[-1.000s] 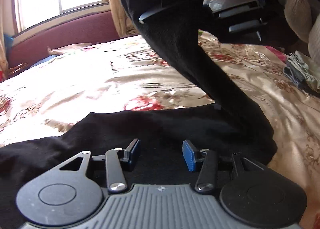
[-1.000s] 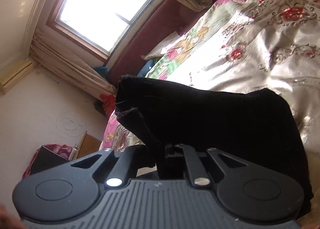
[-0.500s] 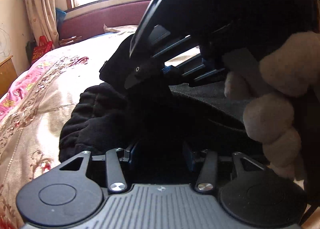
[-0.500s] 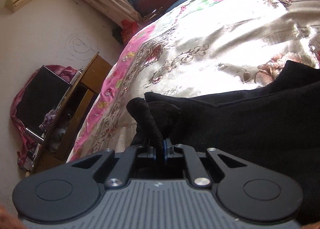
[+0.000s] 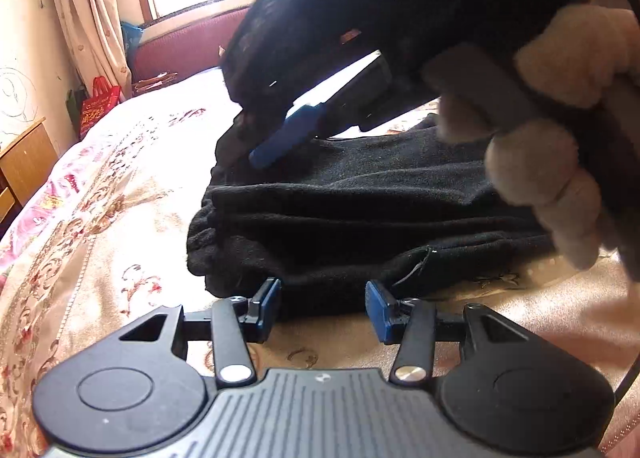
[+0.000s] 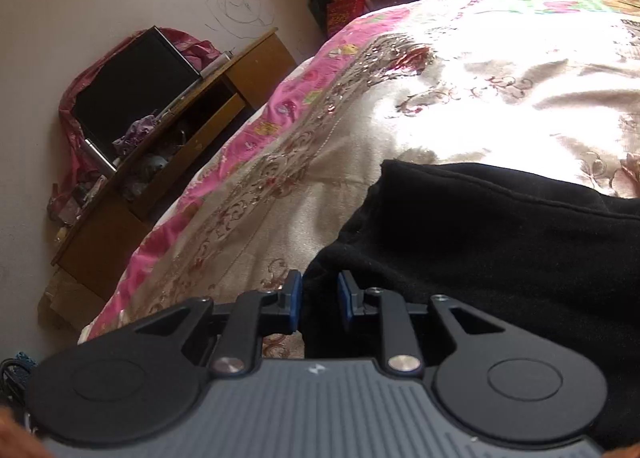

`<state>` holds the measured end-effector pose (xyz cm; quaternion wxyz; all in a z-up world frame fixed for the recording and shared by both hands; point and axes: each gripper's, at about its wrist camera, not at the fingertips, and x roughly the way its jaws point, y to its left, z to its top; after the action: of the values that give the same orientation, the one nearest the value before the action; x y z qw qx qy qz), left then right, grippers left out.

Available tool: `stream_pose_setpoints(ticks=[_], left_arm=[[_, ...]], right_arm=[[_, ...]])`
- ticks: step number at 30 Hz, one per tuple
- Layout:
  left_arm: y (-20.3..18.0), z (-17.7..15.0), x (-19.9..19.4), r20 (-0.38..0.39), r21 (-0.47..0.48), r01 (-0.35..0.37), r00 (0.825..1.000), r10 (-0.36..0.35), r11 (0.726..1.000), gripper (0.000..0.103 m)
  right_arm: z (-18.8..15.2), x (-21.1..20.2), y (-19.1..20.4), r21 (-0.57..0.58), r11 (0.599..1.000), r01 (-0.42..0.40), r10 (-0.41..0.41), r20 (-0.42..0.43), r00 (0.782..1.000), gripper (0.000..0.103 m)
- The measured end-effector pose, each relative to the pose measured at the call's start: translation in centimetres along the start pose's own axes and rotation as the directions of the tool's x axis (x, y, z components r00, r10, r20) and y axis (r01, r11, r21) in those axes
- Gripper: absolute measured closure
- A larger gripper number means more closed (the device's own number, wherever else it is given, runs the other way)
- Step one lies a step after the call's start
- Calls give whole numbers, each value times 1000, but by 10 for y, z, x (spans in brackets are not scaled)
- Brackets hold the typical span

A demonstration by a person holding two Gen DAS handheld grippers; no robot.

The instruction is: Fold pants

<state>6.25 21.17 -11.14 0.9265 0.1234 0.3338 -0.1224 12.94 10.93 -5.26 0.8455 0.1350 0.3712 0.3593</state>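
Pants [image 5: 360, 218] folded on bed [image 5: 100, 218], far edge hidden behind right tool [image 5: 276, 142]; left tool [image 5: 322, 304] and right both parted, empty.

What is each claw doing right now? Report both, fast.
Left claw: open, holding nothing, at the near edge of the folded black pants.
Right claw: partly open, pants fabric between its fingers, not clamped.

1. The pants [image 5: 360, 218] are matt black, fuzzy fleece-like cloth.
2. The bedspread [image 6: 500, 70] is glossy, satiny cloth with floral embroidery.
3. The left gripper [image 5: 323, 304] is matt black plastic with shiny metal pins.
4. The cabinet [image 6: 224, 98] is smooth wood.
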Motion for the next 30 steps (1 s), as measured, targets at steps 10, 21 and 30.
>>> stream_pose_setpoints(ticks=[10,21,30], left_arm=[[-1,60,40,209,25,-21,978,16,999,39],[-8,38,82,20,71,-28,999,27,997,37],[-75,56,86,-37,143,86,996,-82,986,37]], right_arm=[[9,-27,-84,52,959,280,-282,40,959,79],[-31,-82,-130,194,891,411,-426,38,904,79],[-71,-187,-192,377,756,535,-582,14,813,70]])
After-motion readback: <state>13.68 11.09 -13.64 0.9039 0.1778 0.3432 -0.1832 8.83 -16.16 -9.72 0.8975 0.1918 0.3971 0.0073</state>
